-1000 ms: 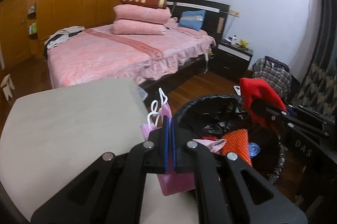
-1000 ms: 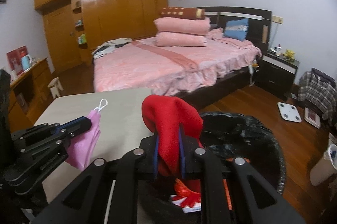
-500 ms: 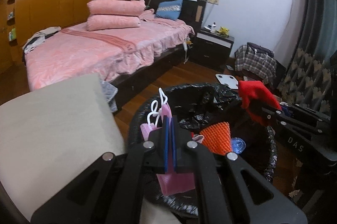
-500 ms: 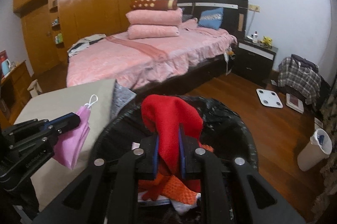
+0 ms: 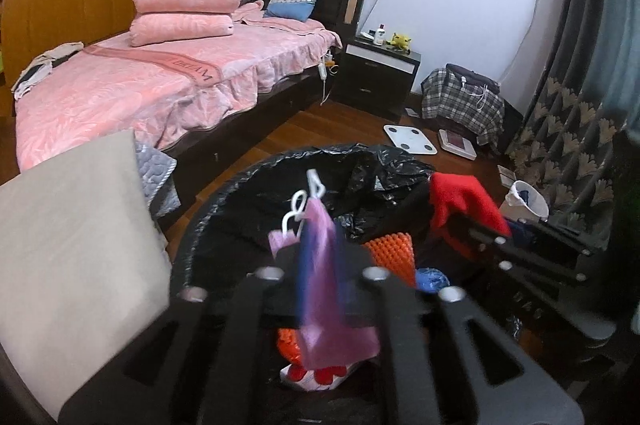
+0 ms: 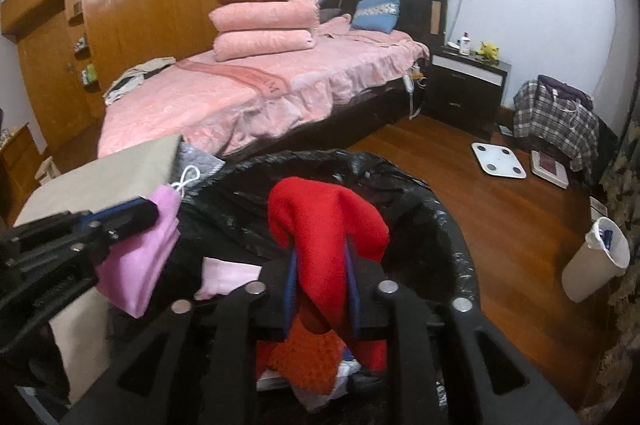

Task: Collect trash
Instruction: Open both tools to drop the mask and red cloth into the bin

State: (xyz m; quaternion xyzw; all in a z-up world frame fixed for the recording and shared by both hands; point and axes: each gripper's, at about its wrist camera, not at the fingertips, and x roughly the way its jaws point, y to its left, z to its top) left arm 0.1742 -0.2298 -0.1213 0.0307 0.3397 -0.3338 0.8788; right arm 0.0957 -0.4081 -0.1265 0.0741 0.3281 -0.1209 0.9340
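The left gripper [image 5: 320,265] clamps a pink mask [image 5: 324,289] over the bin [image 5: 224,209]; the right gripper [image 6: 320,289] pinches a red cloth [image 6: 324,225] mid-frame; only its view shows bare floor [image 6: 500,217] at right.

dim room, fisheye warp, blurred foreground

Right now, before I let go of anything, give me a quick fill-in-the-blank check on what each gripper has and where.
1. The left gripper is shut on a ____ face mask.
2. The right gripper grips a ____ cloth.
3. Both items hang over a bin lined with a ____ trash bag.
4. The orange knit item lies ____ the bin.

Missing words: pink; red; black; inside
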